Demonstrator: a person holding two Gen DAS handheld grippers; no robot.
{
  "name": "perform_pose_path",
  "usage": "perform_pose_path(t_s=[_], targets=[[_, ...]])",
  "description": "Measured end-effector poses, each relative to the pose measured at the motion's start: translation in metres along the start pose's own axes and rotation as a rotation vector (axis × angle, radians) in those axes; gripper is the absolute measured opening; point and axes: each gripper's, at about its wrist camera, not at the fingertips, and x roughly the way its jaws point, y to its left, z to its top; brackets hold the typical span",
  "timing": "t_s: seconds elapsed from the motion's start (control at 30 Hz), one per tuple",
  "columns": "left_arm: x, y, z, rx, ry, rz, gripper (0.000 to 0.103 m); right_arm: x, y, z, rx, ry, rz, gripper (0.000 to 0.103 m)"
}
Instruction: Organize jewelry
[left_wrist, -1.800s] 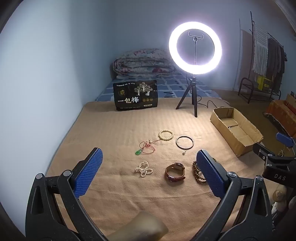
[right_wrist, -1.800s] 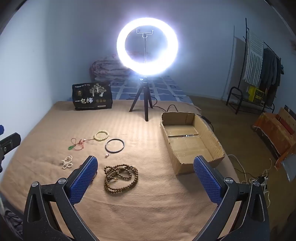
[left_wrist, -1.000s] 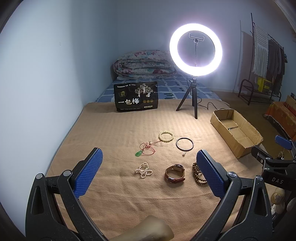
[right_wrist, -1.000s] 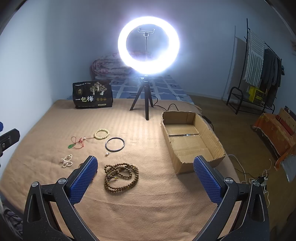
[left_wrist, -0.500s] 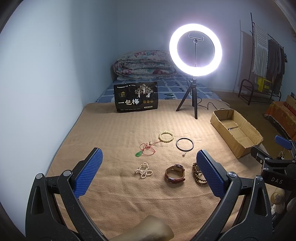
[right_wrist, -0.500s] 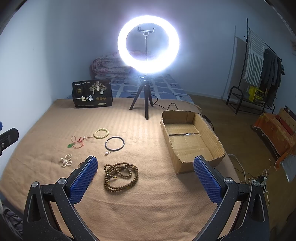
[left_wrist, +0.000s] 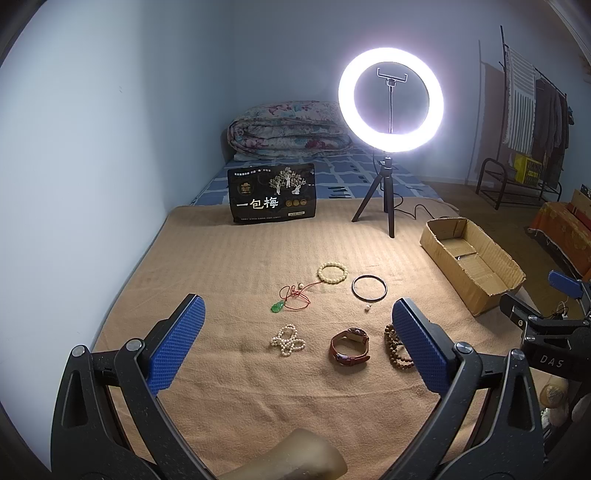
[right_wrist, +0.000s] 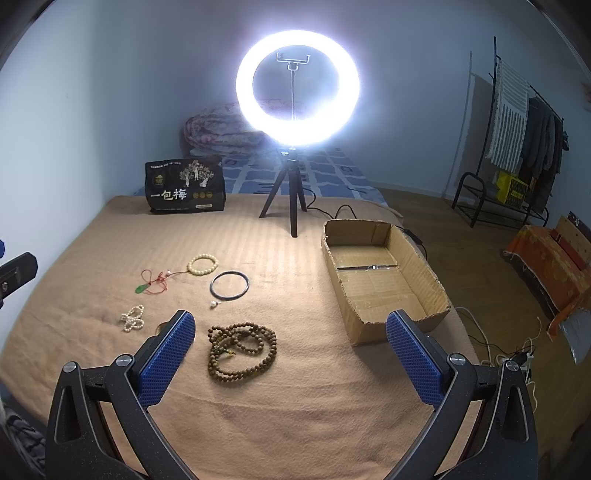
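I hold both grippers wide open and empty above the bed, the wooden bead strand (right_wrist: 242, 350) lying lower centre between the right gripper (right_wrist: 290, 356) fingers, nearer it than the left gripper (left_wrist: 297, 345), the cardboard box (right_wrist: 432, 291) to its right.

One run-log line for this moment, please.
stage: pre-grasp | left claw: open, empty | right claw: open, above wooden bead strand | cardboard box: empty

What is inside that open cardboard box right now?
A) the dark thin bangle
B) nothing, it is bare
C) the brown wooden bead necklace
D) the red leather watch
B: the open cardboard box shows only its bare floor, while all the jewelry lies on the tan blanket.
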Motion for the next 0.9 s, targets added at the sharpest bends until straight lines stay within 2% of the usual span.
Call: perform_pose_path(t_s=[0.9], targets=[[-0.0002, 0.0001, -0.0002, 0.001, 0.001, -0.001, 0.103, 0.0041, -0.0007, -0.0057, 0.003, 0.012, 0.004, 0.103]])
